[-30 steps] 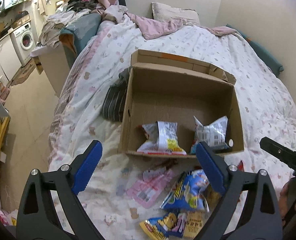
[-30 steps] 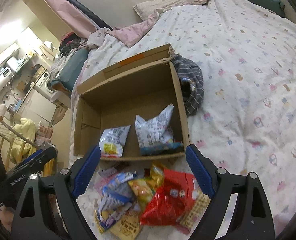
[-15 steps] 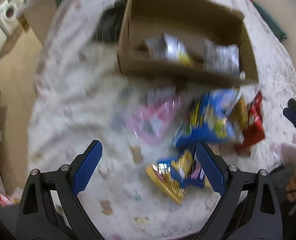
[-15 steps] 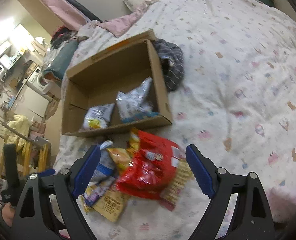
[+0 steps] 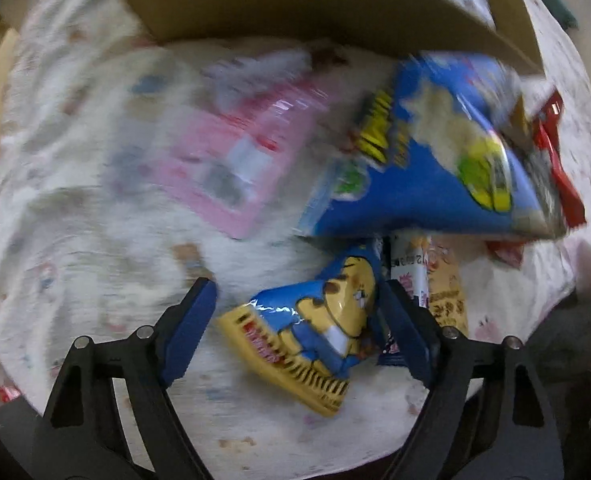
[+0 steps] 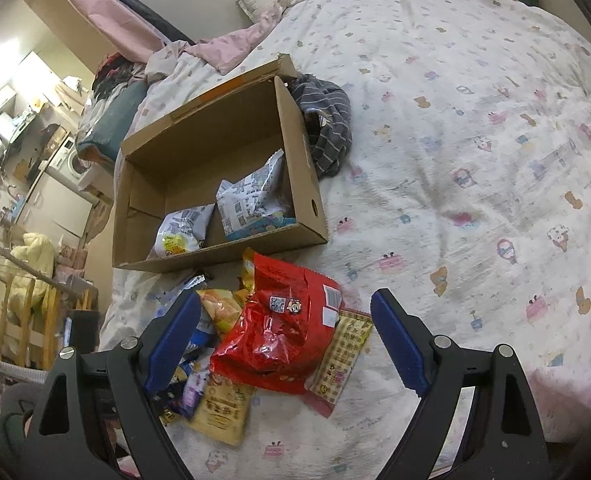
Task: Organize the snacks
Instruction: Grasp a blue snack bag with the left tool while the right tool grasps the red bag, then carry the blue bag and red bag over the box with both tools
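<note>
My left gripper (image 5: 297,326) is open, its blue pads on either side of a small blue and yellow snack bag (image 5: 315,332) on the bed. A big blue bag (image 5: 435,168) and a flat pink packet (image 5: 239,152) lie beyond it, blurred. My right gripper (image 6: 285,342) is open above a red snack bag (image 6: 279,332) on a pile of packets. The cardboard box (image 6: 299,152) lies behind the pile, with two white bags (image 6: 251,200) inside. Its front wall (image 5: 295,4) shows in the left wrist view.
A striped grey garment (image 6: 327,124) lies against the box's right side. A checked yellow packet (image 6: 343,356) lies right of the red bag. The patterned bedspread (image 6: 475,160) stretches to the right. Clothes and a washing machine (image 6: 69,156) are left of the bed.
My left gripper has dropped down fast toward the snacks in front of the box, and the blue and yellow bag now sits between its pads. My right gripper has moved lower over the red bag.
</note>
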### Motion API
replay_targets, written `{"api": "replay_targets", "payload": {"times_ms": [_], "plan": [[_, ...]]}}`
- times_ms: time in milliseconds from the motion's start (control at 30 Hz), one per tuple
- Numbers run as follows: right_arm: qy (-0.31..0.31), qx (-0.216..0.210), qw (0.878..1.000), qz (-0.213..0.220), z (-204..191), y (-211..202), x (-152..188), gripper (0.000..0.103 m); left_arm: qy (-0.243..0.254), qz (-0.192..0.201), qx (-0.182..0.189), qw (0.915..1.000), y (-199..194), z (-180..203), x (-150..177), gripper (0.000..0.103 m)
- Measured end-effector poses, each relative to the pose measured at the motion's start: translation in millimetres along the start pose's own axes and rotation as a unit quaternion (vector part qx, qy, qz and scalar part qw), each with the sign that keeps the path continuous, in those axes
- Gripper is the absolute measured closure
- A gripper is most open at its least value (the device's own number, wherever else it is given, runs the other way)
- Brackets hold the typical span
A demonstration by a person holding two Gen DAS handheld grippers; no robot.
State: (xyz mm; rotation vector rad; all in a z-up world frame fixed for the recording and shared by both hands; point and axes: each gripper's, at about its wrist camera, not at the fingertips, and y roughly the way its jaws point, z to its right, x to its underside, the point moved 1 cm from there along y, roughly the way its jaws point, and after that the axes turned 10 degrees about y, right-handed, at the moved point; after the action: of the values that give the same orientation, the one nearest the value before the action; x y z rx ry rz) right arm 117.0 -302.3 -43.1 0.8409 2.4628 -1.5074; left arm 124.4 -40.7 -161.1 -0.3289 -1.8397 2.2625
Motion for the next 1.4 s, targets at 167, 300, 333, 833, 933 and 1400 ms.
{"api": "replay_targets", "payload": {"times_ms": [167,300,333,833,933,1400], "plan": [[0.001,0.003,1.0,0.0,2.1,-0.6,0.3,0.014,0.031,0.004,0.019,0.9993,-0.6,16.9,4.8,0.054],[0.005,0.006,1.0,0.0,5.9,0.0,-0.6,0.014,0.044,-0.002,0.045,0.998,-15.0,25.5,13.9,0.077],[0.007,0.007,1.0,-0.001,6.8,0.3,-0.9,0.014,0.045,0.0,0.052,0.9976,-20.9,26.0,18.8,0.08],[0.084,-0.032,0.994,-0.062,22.2,22.8,-4.3,0.014,0.015,0.182,0.022,0.983,-131.5,0.0,31.6,0.084],[0.1,-0.047,0.99,-0.091,18.2,37.9,-3.2,0.014,-0.022,0.218,-0.003,0.9756,-145.2,-18.6,27.0,0.084],[0.106,0.021,0.98,-0.165,14.7,93.2,12.8,0.027,-0.066,0.26,-0.031,0.9628,-149.7,-31.3,26.9,0.084]]}}
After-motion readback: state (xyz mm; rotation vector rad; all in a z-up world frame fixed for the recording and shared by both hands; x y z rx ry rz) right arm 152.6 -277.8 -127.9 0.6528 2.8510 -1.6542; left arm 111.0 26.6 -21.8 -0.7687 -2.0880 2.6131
